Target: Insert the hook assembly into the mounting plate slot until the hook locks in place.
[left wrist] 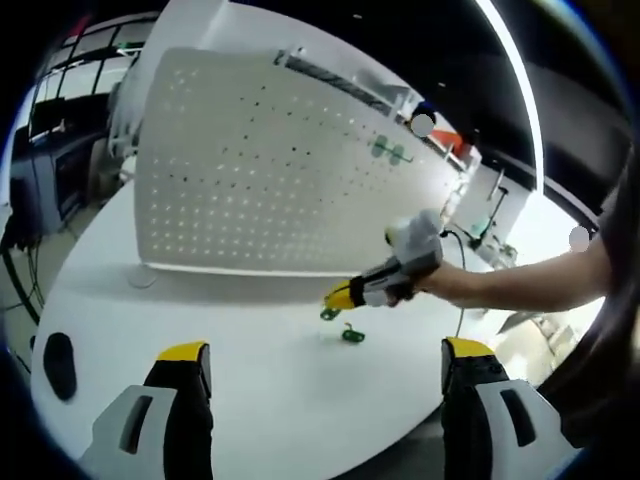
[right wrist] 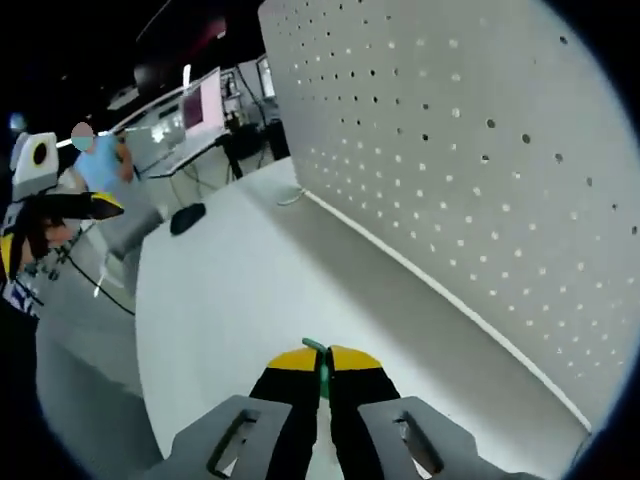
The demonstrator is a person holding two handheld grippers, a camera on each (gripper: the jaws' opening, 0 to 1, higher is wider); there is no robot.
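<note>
In the left gripper view our left gripper [left wrist: 325, 365] hangs over the white table [left wrist: 250, 400] with its jaws wide apart and nothing between them. Ahead, our right gripper [left wrist: 340, 297] reaches in from the right, low over the table, with a green hook [left wrist: 330, 314] at its tip and another hook [left wrist: 352, 334] lying just beside it. The pegboard [left wrist: 280, 180] stands upright behind (two green hooks [left wrist: 391, 151] already hang near its top). In the right gripper view the jaws pinch a thin green piece [right wrist: 320, 365], with the pegboard close on the right.
</note>
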